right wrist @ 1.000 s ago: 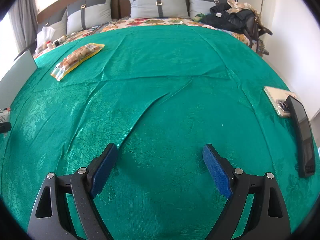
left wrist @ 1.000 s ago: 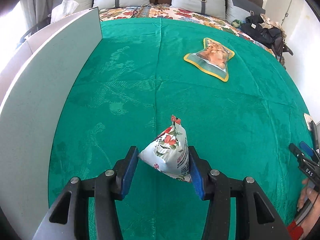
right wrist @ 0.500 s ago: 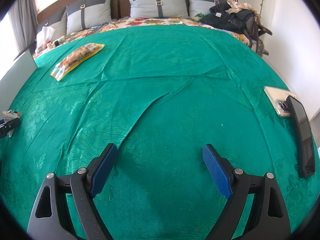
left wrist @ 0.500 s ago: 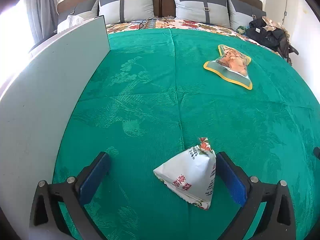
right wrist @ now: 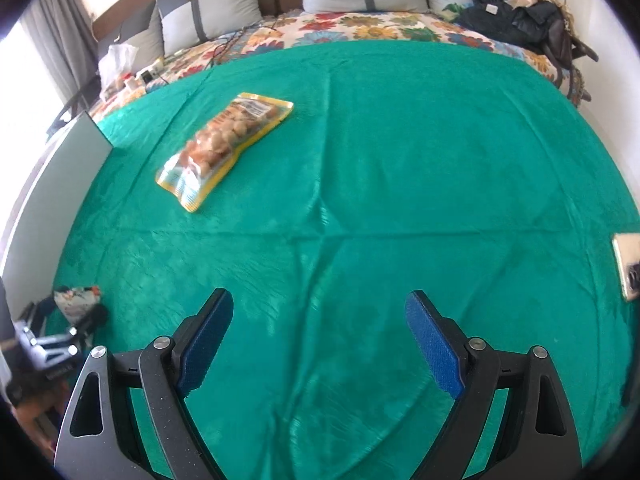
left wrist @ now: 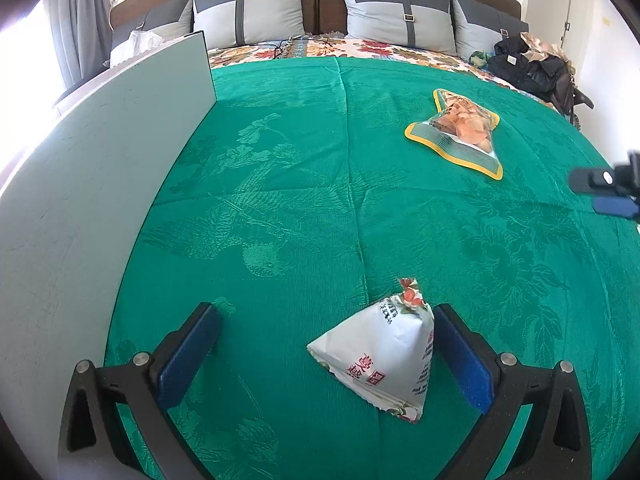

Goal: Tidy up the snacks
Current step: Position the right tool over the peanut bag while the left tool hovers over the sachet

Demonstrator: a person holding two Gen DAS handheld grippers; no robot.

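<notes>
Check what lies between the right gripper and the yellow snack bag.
Nothing but bare green cloth lies between the right gripper and the yellow snack bag; the right wrist view shows it.

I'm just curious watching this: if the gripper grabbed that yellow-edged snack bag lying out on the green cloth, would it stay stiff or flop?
The yellow-edged snack bag would probably flop at its ends, since its thin film edges already curl. Its bumpy, lumpy middle suggests loose pieces that could shift and might crush under a hard squeeze. It looks light for its size, and its glossy film may be slippery.
</notes>
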